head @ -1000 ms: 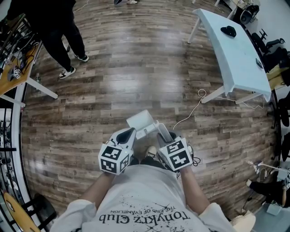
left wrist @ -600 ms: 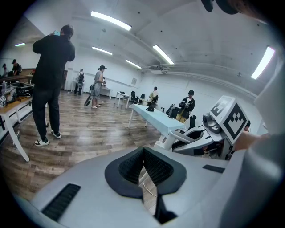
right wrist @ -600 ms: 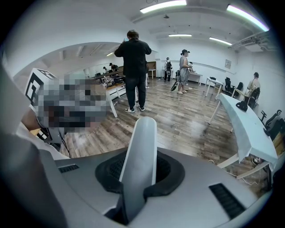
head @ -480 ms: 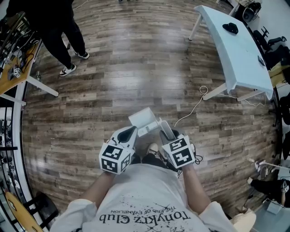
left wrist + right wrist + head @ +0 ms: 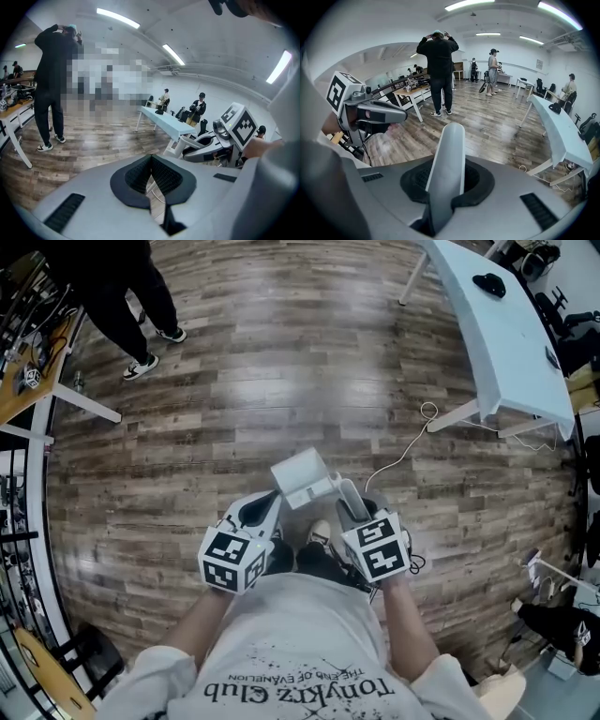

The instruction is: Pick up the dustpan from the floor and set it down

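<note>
In the head view the white dustpan hangs above the wooden floor, just ahead of my two grippers. My right gripper is shut on its pale handle, which stands up between the dark pads in the right gripper view. My left gripper is close beside the pan on its left. Its pads meet with nothing between them. The pan itself is out of sight in both gripper views.
A light blue table stands at the upper right, with a white cable trailing on the floor from its leg. A person in dark clothes stands at the upper left beside a wooden desk. My own shoe shows below the dustpan.
The head camera has shifted slightly, so the table sits farther to the upper right. Both grippers and the dustpan keep the same pose.
</note>
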A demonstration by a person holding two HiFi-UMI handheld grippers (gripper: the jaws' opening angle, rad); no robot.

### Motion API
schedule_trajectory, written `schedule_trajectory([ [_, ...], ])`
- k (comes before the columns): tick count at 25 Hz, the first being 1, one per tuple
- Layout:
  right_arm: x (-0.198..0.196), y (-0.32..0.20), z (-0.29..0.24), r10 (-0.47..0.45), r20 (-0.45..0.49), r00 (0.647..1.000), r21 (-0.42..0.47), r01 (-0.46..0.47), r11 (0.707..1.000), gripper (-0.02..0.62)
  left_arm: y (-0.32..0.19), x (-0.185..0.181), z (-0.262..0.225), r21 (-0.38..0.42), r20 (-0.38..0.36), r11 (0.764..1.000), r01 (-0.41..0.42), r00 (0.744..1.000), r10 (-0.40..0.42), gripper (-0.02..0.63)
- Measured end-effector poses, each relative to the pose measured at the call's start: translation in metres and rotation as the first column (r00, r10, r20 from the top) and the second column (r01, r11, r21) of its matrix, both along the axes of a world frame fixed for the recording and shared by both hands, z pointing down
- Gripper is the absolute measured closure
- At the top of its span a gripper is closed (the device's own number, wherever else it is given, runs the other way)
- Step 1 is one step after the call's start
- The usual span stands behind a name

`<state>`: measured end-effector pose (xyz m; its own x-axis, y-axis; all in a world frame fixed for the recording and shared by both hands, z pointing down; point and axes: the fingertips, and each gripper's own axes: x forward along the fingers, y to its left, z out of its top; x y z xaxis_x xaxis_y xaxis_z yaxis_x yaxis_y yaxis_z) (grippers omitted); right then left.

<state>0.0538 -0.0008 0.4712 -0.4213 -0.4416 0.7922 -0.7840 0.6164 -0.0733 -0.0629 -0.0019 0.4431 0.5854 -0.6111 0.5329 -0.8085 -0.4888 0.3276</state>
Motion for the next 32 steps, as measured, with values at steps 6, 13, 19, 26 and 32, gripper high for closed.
schedule_trajectory([
  [6,-0.001,-0.004,0.015,-0.005,-0.013,1.000,-0.035,0.005,0.999,0.522,-0.005,-0.001,0.007,-0.013,0.004,1.000,-0.016,1.000,0.016,0.583],
  [13,-0.002,-0.007,0.033,0.000,-0.023,1.000,-0.048,-0.001,0.999,0.522,-0.008,-0.003,0.014,-0.025,0.009,0.999,-0.026,1.000,0.026,0.583],
  [19,-0.003,-0.012,0.047,0.003,-0.030,1.000,-0.057,-0.004,0.998,0.522,-0.013,-0.005,0.021,-0.040,0.012,0.999,-0.021,1.000,0.022,0.583],
  [26,-0.010,-0.019,0.062,0.009,-0.034,0.999,-0.062,-0.011,0.998,0.522,-0.015,-0.006,0.031,-0.054,0.011,0.998,-0.035,0.999,0.036,0.583],
  [32,-0.015,-0.027,0.078,0.021,-0.032,0.999,-0.073,-0.023,0.997,0.522,-0.021,-0.011,0.039,-0.070,0.007,0.997,-0.030,1.000,0.031,0.583],
])
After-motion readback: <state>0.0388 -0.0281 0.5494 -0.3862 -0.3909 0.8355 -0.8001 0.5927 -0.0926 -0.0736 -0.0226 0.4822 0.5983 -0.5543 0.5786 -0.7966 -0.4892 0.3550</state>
